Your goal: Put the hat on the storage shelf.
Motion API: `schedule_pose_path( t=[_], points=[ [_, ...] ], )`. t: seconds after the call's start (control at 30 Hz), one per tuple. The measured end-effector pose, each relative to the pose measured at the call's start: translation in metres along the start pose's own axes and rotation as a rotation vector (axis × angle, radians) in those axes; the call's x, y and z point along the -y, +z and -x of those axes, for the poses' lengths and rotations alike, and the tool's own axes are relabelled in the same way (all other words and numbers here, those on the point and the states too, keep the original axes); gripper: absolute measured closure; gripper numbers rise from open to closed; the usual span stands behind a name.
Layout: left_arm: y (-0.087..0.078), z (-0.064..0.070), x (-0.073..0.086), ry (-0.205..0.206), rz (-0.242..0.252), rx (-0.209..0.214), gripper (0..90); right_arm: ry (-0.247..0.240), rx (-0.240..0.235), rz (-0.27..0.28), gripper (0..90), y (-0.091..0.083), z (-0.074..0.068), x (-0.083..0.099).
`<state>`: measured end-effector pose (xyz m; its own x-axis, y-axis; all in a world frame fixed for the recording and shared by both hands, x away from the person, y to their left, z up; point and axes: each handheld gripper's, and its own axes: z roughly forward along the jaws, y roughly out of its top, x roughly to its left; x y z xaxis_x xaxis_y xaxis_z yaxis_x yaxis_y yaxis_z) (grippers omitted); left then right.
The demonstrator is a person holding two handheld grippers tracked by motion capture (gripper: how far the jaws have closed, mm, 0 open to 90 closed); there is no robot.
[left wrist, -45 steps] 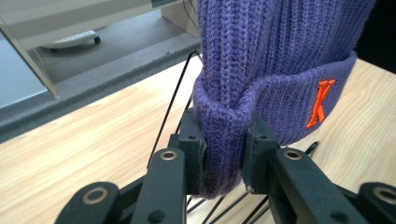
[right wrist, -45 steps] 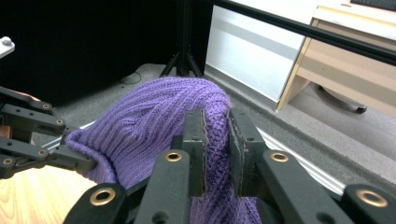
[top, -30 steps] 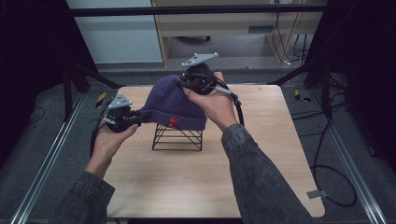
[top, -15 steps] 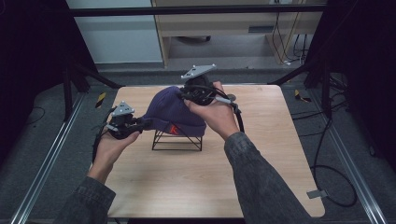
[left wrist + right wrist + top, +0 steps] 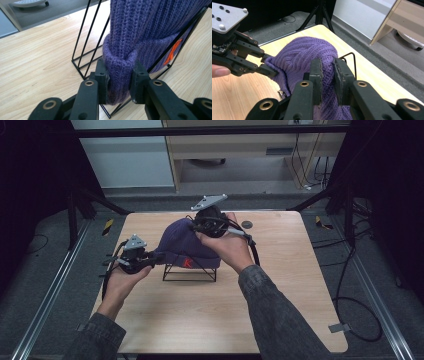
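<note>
While both tools grip the purple beanie (image 5: 182, 245), left tool (image 5: 119, 82) on cuff, right tool (image 5: 327, 72) on crown, it sits draped over wire rack (image 5: 190, 272) mid-tabletop (image 5: 280, 310), probably unfinished.

The purple knit hat (image 5: 186, 246) is covering most of the black wire stand (image 5: 190, 272), hiding its top. In the high view the orange mark (image 5: 187, 263) on the hat's cuff is showing too small to read. Both forearms are running off the bottom edge.
</note>
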<state>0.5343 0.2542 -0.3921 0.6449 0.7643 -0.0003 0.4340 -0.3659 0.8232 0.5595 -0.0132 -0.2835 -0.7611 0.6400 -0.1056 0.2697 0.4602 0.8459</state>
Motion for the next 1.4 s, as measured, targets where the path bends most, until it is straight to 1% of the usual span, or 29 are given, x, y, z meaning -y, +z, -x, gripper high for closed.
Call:
schedule_pose_path(
  t=[0.17,0.27,0.53,0.63,0.67,0.73,0.83,0.93,1.13,1.2,1.33,1.4],
  points=[
    [0.001,0.0,0.002,-0.005,-0.002,-0.001,71.2,-0.003,-0.005,-0.001,78.0,0.001,-0.002,0.0],
    [0.002,-0.001,0.004,-0.009,-0.004,0.0,71.2,-0.003,-0.007,-0.011,78.0,0.002,-0.002,0.001],
    [0.006,-0.003,0.013,-0.024,-0.011,0.002,70.9,-0.011,-0.016,-0.025,78.0,0.007,-0.006,0.004],
    [0.008,-0.004,0.017,-0.008,-0.021,0.006,69.8,-0.008,-0.024,-0.034,78.0,0.01,-0.009,0.006],
    [0.008,-0.004,0.019,-0.009,-0.014,0.005,69.5,-0.009,-0.024,-0.039,78.0,0.011,-0.01,0.007],
    [0.01,-0.006,0.024,-0.027,-0.01,0.011,69.4,-0.011,-0.029,-0.045,78.0,0.013,-0.011,0.008],
    [0.014,-0.008,0.03,-0.041,-0.026,0.012,69.4,-0.012,-0.036,-0.059,78.0,0.019,-0.013,0.011],
    [0.015,-0.009,0.034,-0.045,-0.031,0.008,69.4,-0.016,-0.037,-0.077,78.0,0.024,-0.015,0.013],
    [0.017,-0.012,0.042,-0.066,-0.038,0.009,69.0,-0.01,-0.047,-0.094,78.0,0.032,-0.018,0.013],
    [0.017,-0.013,0.044,-0.068,-0.043,0.007,68.7,-0.012,-0.048,-0.1,77.9,0.034,-0.019,0.013],
    [0.018,-0.015,0.048,-0.081,-0.048,0.016,67.6,-0.011,-0.055,-0.112,77.7,0.04,-0.022,0.012],
    [0.018,-0.016,0.05,-0.081,-0.049,0.016,66.3,-0.014,-0.057,-0.115,77.6,0.042,-0.023,0.012]
  ],
)
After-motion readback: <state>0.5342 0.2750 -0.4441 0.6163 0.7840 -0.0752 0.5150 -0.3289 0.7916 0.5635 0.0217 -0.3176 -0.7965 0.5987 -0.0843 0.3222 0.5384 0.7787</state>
